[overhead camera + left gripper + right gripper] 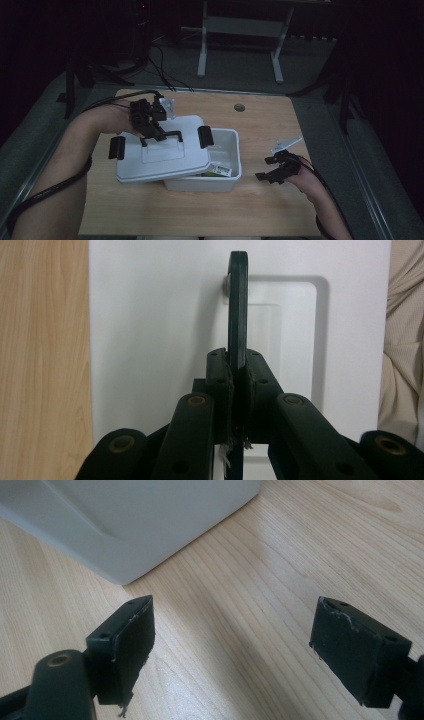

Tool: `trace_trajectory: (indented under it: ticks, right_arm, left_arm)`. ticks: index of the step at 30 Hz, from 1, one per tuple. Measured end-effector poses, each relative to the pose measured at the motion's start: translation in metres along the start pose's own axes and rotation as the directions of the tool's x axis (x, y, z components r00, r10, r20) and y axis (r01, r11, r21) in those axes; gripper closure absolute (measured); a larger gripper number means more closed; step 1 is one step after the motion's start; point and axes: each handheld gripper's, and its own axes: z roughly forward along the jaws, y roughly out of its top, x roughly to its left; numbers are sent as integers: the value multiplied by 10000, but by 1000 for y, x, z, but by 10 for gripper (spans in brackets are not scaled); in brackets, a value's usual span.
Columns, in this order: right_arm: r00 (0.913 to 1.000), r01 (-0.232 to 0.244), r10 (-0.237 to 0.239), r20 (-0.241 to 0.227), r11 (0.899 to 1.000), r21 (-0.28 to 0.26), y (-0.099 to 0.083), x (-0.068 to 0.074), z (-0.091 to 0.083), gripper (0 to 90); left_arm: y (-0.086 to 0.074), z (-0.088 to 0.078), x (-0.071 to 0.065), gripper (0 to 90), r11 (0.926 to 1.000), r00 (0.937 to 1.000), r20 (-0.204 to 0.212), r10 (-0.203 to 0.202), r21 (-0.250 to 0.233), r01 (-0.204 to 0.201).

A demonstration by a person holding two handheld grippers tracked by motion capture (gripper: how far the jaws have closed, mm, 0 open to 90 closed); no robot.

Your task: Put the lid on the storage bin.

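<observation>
The left gripper [161, 135] is clamped on the black handle [238, 305] of the white lid [150, 165], its pads pinching the thin bar from both sides with almost no gap between them. In the left gripper view the handle runs straight away from the gripper, edge-on between the jaws, so the lid's long axis lies along the gripper's own line. The lid hangs askew under this gripper: it overlaps the near-left part of the white bin [227, 150], whose open right half lies beyond and to the right of the gripper. Whether lifting off or seating, the lid's offset from the bin decides the move.

The right gripper [270, 167] rests wide open and empty over the counter [280, 570], just right of the bin, whose corner [125, 525] lies ahead and left of its jaws. The left hand is the one engaged.
</observation>
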Motion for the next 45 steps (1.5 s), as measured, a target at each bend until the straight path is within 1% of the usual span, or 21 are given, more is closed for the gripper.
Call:
trace_trajectory:
  ticks: [4,6,7,8,12,16,19,20,23,25,29,31,35,40,41,45]
  right_arm:
    - [10000,52,-52,-4,10000,-36,1,0,1,176]
    - [10000,66,-67,-15,10000,-30,1,0,1,176]
    - [10000,82,-82,-17,10000,-36,2,0,2,176]
    - [10000,97,-97,-21,9999,-44,2,0,2,176]
    - [9999,70,-70,-78,10000,-66,1,0,3,176]
    - [10000,58,-58,-74,10000,-45,-1,0,4,176]
    - [9999,14,-15,-101,10000,-94,-3,-1,2,176]
    - [10000,-11,10,-84,10000,-83,-3,-1,2,176]
    - [9999,-18,17,-99,9999,-118,-5,-2,1,176]
    - [9999,-38,37,-111,9999,-138,-6,-2,1,177]
    - [9999,-84,82,-118,9999,-148,-8,-3,0,176]
    - [9999,-106,104,-105,9998,-145,-9,-4,0,176]
    - [9999,-66,64,-121,9998,-170,-8,-3,-1,177]
    - [9998,-82,77,-188,9997,-226,-7,-3,0,177]
    - [9998,-82,78,-186,9997,-220,-7,-3,0,177]
    - [9997,-63,58,-223,9997,-239,-7,-3,1,177]
  left_arm:
    - [12,6,-1,839,9995,9996,37,297,-60,-297]
    - [18,8,0,839,9992,9993,43,384,-80,-383]
    - [18,8,0,839,9992,9993,43,384,-80,-383]
    - [23,11,1,839,9989,9988,135,461,-92,-460]
    - [34,18,0,839,9979,9976,255,638,-85,-636]
    - [45,25,2,839,9962,9958,296,864,-157,-859]
    - [52,30,3,839,9953,9949,348,950,-204,-943]
    - [54,32,3,839,9948,9942,374,1009,-144,-1004]
    - [61,36,5,839,9936,9934,240,1121,-160,-1118]
    - [64,39,6,839,9934,9932,262,1137,-203,-1132]
    - [73,45,6,839,9902,9897,387,1378,-284,-1367]
    - [77,48,6,839,9886,9877,476,1488,-293,-1475]
    - [82,54,7,839,9877,9869,446,1550,-294,-1538]
    - [87,62,9,839,9859,9844,561,1669,-194,-1660]
    - [87,64,10,839,9867,9850,588,1621,-240,-1609]
    - [89,70,11,839,9868,9852,565,1621,-43,-1621]
